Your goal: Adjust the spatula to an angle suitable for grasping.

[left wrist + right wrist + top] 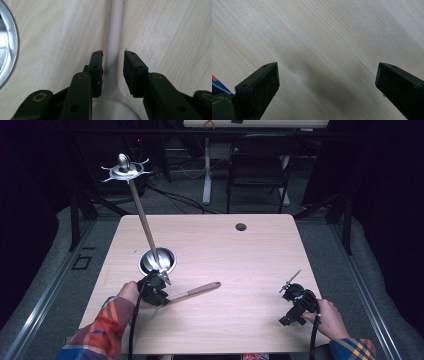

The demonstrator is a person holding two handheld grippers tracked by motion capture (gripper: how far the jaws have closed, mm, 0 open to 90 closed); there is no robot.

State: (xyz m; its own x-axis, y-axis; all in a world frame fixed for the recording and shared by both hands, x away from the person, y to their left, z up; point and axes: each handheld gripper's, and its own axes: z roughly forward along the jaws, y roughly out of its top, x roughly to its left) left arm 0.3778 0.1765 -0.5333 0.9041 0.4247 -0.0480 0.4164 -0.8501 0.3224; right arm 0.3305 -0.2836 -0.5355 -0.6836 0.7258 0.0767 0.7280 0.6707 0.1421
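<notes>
Spatula (192, 292) lies flat on the table (240, 255) next to the metal bowl (157, 260), and your left gripper (113, 53) straddles its handle, jaws a bit apart, not squeezing. Your right gripper (327, 72) hangs over bare wood, jaws wide apart.

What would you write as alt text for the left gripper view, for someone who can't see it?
Two black jaws of the left gripper flank the slim pale handle of a utensil lying on a light wooden table, with a narrow gap showing on each side of the handle. The handle widens toward the bottom edge, and the curved rim of a shiny metal bowl shows at the left.
</notes>
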